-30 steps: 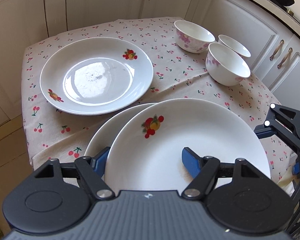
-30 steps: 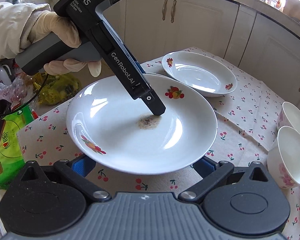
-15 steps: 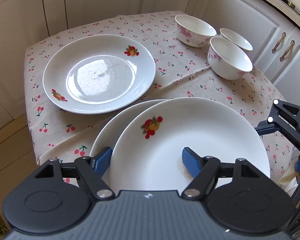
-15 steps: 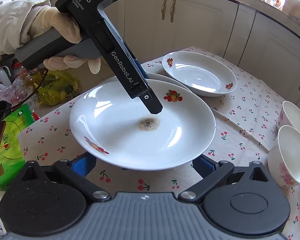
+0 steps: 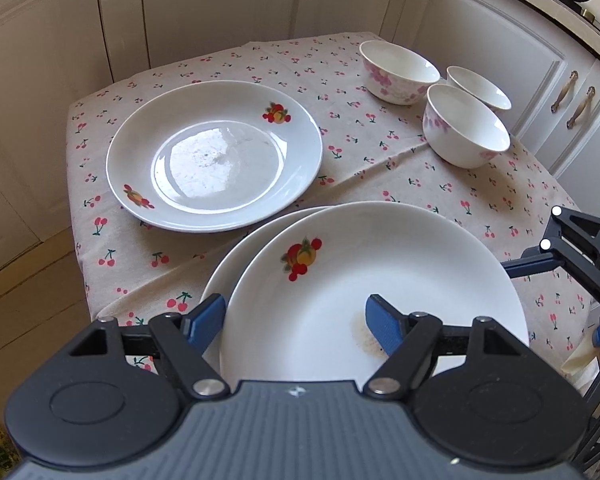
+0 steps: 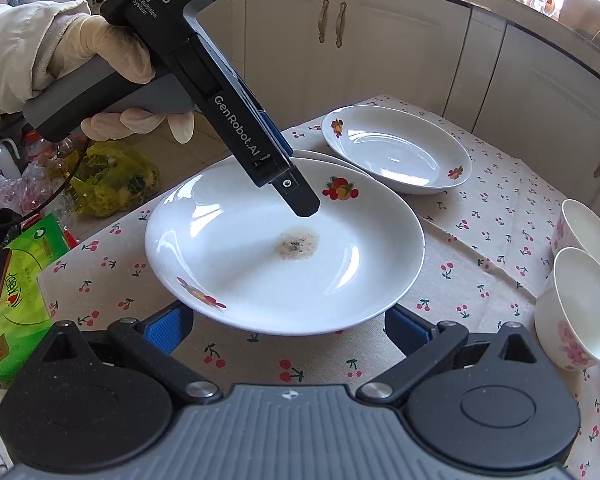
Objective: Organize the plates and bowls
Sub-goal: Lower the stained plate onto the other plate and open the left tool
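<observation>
My left gripper [image 5: 296, 318] is shut on the rim of a white fruit-print plate [image 5: 400, 264], one finger under it and one on top, beside a brown stain. It holds the plate above a second plate [image 5: 236, 256] lying on the cherry-print tablecloth. The held plate [image 6: 260, 272] also shows in the right wrist view, lifted, with the left gripper's finger [image 6: 296, 196] on it. My right gripper [image 6: 286, 330] is open, its fingers either side below the plate's near rim. A third plate [image 5: 216, 156] lies farther back. Three white floral bowls [image 5: 466, 126] stand at the right.
The small table [image 5: 380, 184] is ringed by white cabinets [image 5: 480, 32]. The tablecloth's left edge drops to the floor. In the right wrist view, bags and a green box [image 6: 16, 280] lie on the floor at the left.
The left gripper has raised the stained plate and drawn it back a little; the plate beneath shows more. The right gripper has barely moved.
</observation>
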Demonstrator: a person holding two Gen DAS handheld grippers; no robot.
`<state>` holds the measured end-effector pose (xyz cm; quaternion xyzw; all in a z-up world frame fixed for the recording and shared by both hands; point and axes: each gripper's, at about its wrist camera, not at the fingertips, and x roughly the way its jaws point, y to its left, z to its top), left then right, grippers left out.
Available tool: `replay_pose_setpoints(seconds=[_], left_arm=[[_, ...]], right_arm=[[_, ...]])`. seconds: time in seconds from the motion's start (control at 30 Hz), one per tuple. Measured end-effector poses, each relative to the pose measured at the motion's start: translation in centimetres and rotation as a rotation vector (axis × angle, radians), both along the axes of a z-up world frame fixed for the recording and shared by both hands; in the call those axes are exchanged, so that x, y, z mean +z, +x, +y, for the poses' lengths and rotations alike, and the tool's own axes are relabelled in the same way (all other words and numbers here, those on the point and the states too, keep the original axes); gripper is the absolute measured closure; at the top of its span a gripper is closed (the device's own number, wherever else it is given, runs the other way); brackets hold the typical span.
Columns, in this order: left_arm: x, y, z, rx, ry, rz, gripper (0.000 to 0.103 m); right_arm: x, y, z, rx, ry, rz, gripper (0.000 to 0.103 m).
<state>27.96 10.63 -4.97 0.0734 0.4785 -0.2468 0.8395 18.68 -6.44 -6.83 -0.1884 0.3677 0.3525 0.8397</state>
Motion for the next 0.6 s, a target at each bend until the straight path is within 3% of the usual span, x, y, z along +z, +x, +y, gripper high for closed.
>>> replay_pose_setpoints(seconds=[0.6], left_arm=[[1.6,-1.6,-0.5,-0.007,-0.005,-0.078,0.023]], right_arm=[[1.3,-1.2,-2.4,-0.078,0.034,-0.032,0.0]])
